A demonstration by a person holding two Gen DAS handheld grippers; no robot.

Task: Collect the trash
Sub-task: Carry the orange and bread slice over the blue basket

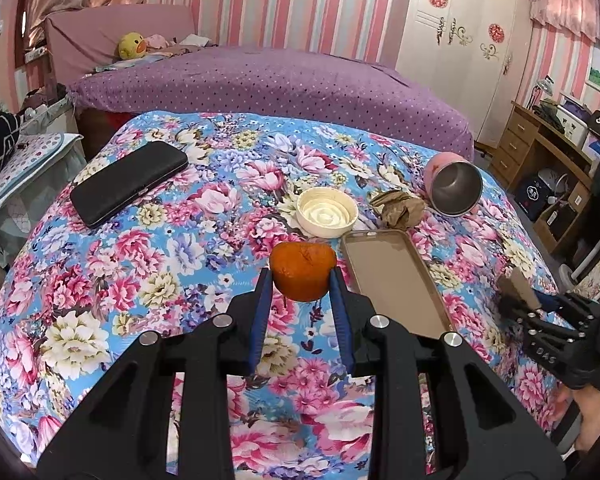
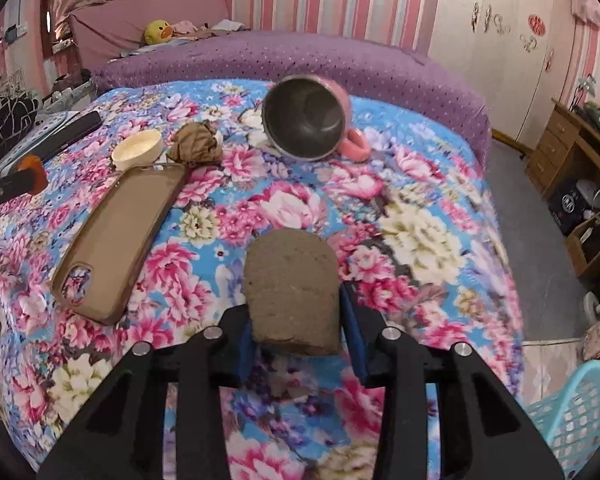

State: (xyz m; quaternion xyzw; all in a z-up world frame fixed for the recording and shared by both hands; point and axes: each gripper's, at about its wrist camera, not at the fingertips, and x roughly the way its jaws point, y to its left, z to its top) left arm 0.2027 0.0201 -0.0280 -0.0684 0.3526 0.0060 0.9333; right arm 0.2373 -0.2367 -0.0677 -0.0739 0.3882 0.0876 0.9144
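Two grippers, each loaded, over one floral quilt (image 1: 100,320) spread across a bed; entries run from largest to smallest.

Floral quilt: serves as the work surface; everything below lies loose on it.

Black clutch wallet (image 1: 128,183): flat, far left, well apart from the rest; a keeper by the look of it, not trash.

Phone case (image 2: 120,236): brown-rimmed, lying open side up, near the middle; likely also a keeper.

Pink mug (image 2: 308,118): tipped on its side, steel mouth toward the cameras, handle resting on the quilt.

Blue plastic basket (image 2: 576,412): at the bed's right edge, low in the right wrist view (the probable bin, though that is a judgement).

Cream lid (image 1: 327,212): inner face up, touching the far end of the phone case.

Crumpled brown paper (image 2: 196,144): between lid and mug, untouched; probable trash yet to be collected.

Grey-brown slab (image 2: 292,292): a rounded, cardboard-like piece standing upright between the right gripper (image 2: 300,340) fingers. The left pad meets it; a sliver of gap shows at the right pad, so a firm clamp cannot be confirmed. Jaws moderately apart.

Orange peel piece (image 1: 303,276): pinched at the fingertips of the left gripper (image 1: 302,280), jaws narrowed onto it, lifted clear of the quilt, held so it can be carried off.
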